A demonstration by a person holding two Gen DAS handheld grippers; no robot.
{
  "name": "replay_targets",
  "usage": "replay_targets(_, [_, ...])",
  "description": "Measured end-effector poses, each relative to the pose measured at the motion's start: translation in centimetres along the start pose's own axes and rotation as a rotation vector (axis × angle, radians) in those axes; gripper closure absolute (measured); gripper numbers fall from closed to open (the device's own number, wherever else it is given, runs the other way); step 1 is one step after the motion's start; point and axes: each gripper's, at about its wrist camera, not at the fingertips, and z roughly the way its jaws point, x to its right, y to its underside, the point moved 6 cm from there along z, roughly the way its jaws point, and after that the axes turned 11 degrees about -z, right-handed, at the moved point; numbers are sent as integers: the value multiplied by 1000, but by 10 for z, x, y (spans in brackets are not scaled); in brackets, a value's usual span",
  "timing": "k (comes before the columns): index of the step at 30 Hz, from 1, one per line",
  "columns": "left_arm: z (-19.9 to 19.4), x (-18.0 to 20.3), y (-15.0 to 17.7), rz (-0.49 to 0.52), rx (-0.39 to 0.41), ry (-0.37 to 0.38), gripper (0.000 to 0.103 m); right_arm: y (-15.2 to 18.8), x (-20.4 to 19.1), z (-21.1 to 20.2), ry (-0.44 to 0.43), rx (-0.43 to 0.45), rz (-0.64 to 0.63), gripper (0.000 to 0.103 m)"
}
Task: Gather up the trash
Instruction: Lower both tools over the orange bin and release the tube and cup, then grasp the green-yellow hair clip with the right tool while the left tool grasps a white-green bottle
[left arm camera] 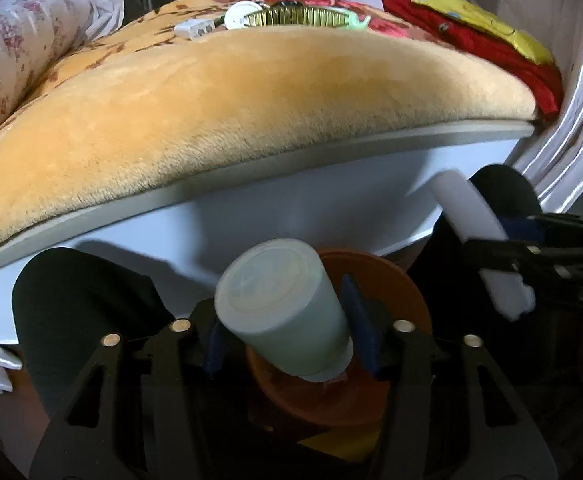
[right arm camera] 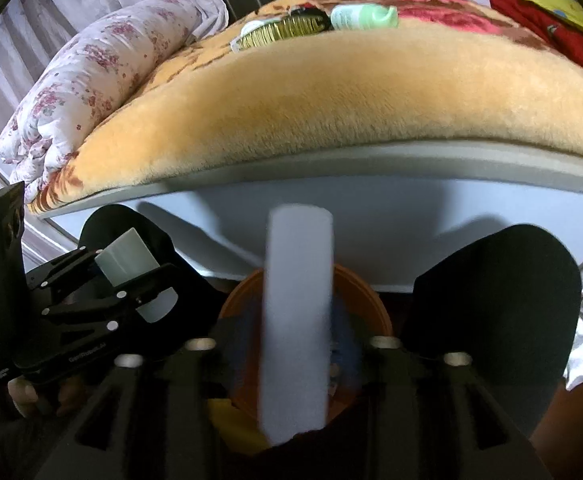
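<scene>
Left gripper (left arm camera: 287, 340) fingers spread around a pale green bottle (left arm camera: 287, 304); right gripper (right arm camera: 295, 344) fingers spread around a white tube (right arm camera: 295, 320), above an orange bin (right arm camera: 363, 300).

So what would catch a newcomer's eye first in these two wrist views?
Each gripper has trash between its jaws over an orange bin: a pale green bottle in the left gripper, a white foam stick in the right gripper. Behind them, an orange plush blanket covers the bed.
</scene>
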Motion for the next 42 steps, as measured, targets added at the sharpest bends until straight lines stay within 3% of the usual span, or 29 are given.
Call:
replay_targets(1, [1,0,0,7,2,-18,16,1,2,1,4,0,9,35])
replay_targets(6, [-1,3,1,39,19,-44,15,-1,9,1,5,4,28,41])
replay_targets(9, [-7,3,-2,34,40,-30,15,-12,10,-15,25,51,-12,42])
replay_targets(14, [-21,1,-14,21,89,28,15,-64,15,-46,56,150,-119,42])
replay_targets(18, [-25,1,-26,22,123,68,15,-135,26,-43,57,209,-233,41])
replay_targets(26, [-15,-1,-48,-1,115,92,15,-236,45,33,-9,144,-347,30])
replay_targets(33, [-1,-13,-57,-48,81,122,15,-260,31,79,-102,12,-413,28])
replay_targets(37, [7,-19,-53,-76,54,131,15,-265,18,91,-83,-8,-490,28])
replay_targets(42, [11,-23,-50,-97,39,140,15,-264,15,96,-72,-33,-506,37])
